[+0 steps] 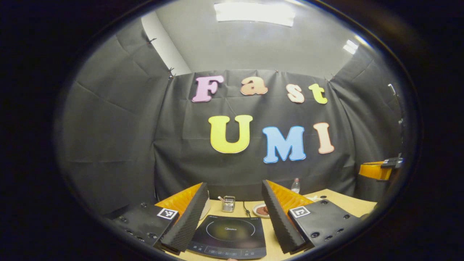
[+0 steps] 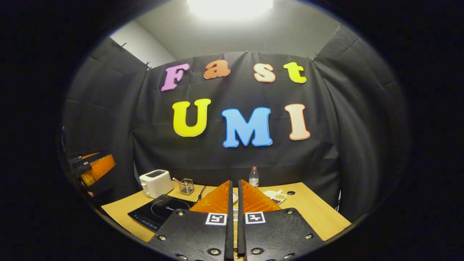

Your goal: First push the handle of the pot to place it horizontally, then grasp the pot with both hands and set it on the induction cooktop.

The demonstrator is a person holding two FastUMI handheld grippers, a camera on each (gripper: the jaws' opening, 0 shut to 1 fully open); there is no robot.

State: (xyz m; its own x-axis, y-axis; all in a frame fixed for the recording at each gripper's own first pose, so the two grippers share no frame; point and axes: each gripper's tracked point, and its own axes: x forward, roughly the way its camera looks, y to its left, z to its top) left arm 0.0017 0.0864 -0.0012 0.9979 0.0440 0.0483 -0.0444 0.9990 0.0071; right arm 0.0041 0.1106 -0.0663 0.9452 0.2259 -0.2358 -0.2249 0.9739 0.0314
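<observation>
The wooden worktop runs across the bottom of both views, set against the booth's black cloth wall. On it lies the black induction cooktop, flat, with a ring marked on its glass and a strip of controls along its near edge. In the left gripper view it sits directly ahead, between the two fingers; in the right gripper view it lies to the left of the fingers, near the worktop's front edge. No pot can be made out in either view, so its place cannot be told.

The left gripper is released, its fingers spread wide apart with the cooktop showing in the gap, and nothing is held. The right gripper is clenched, its two fingers nearly pressed together with only a thin slit between them, grasping nothing that can be seen. At the left edge of the right gripper view the other gripper shows partly, held beside the worktop.

A white toaster stands at the back left of the worktop, behind the cooktop. Just beside it is a small wire basket with something standing in it. A clear bottle stands upright near the wall, a small plate holds something brown, and a small white dish holds grains.
</observation>
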